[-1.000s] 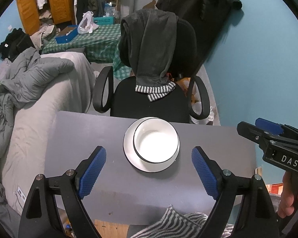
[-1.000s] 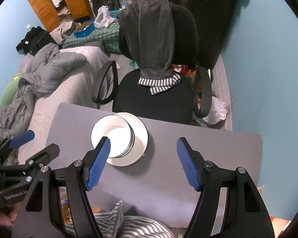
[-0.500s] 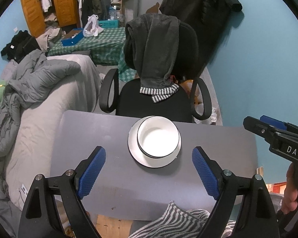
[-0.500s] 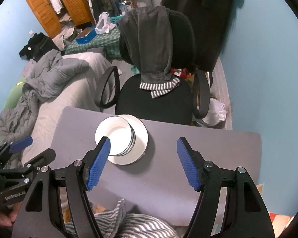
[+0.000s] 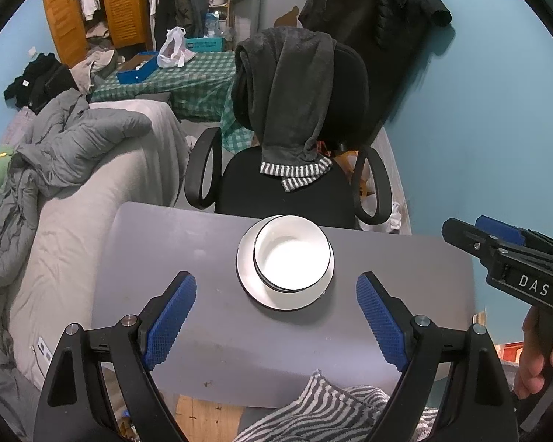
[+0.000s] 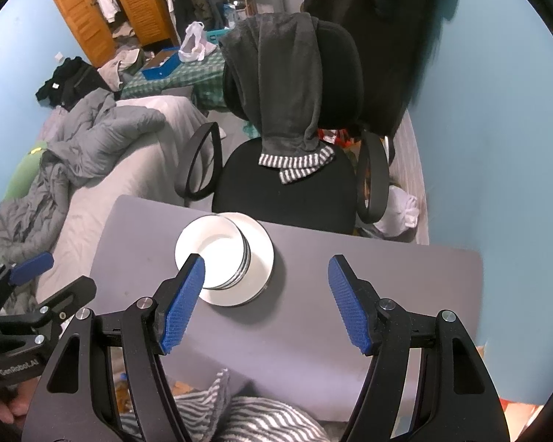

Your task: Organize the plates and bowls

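Observation:
White bowls with dark rims (image 5: 292, 258) (image 6: 212, 254) are nested in a stack on a white plate (image 5: 256, 293) (image 6: 260, 269), near the far edge of the grey table (image 5: 210, 331) (image 6: 295, 324). My left gripper (image 5: 276, 313) hovers above the table in front of the stack, open, with nothing between its blue pads. My right gripper (image 6: 267, 302) hangs to the right of the stack, also open and empty. Each gripper shows at the edge of the other's view.
A black office chair (image 5: 287, 184) draped with a dark garment stands just beyond the table's far edge. A bed with a grey duvet (image 5: 66, 154) lies to the left, a blue wall to the right. Striped cloth (image 5: 324, 412) shows below the near edge.
Both views have pulled back a little from the stack, so it looks smaller and the table farther. The bowls and plate stay put. Both grippers stay open.

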`<action>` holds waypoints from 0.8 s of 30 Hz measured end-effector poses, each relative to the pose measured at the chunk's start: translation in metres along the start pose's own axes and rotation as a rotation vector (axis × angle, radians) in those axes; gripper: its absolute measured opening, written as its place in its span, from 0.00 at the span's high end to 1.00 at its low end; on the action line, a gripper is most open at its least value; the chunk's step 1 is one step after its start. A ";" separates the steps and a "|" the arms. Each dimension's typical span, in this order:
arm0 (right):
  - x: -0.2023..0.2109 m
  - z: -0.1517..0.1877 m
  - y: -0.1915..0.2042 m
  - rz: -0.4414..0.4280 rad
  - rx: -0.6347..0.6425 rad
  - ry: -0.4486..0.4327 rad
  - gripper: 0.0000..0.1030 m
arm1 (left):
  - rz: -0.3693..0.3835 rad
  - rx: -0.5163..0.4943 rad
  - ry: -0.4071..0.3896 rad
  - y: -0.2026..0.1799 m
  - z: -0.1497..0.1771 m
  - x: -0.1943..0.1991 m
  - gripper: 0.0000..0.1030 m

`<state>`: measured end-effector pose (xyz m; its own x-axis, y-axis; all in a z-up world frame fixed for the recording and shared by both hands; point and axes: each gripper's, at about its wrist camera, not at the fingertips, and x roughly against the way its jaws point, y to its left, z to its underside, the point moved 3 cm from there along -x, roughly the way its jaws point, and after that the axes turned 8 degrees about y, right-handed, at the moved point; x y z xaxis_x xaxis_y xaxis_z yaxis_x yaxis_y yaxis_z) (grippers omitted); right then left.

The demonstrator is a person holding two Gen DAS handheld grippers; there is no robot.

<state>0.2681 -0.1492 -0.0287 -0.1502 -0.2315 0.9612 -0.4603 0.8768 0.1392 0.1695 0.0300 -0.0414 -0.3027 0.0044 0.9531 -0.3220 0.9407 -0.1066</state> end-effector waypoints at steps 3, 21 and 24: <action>0.001 0.000 0.001 -0.003 0.002 -0.003 0.33 | -0.004 -0.003 -0.002 -0.002 0.000 0.001 0.13; 0.003 -0.003 0.009 -0.011 0.007 0.001 0.33 | -0.004 0.011 -0.007 0.002 0.000 0.009 0.13; 0.004 -0.003 0.010 -0.010 0.010 0.000 0.33 | 0.009 0.017 -0.001 0.004 0.000 0.009 0.13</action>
<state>0.2657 -0.1398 -0.0227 -0.1455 -0.2405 0.9597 -0.4708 0.8700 0.1466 0.1655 0.0334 -0.0328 -0.3064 0.0128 0.9518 -0.3343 0.9348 -0.1202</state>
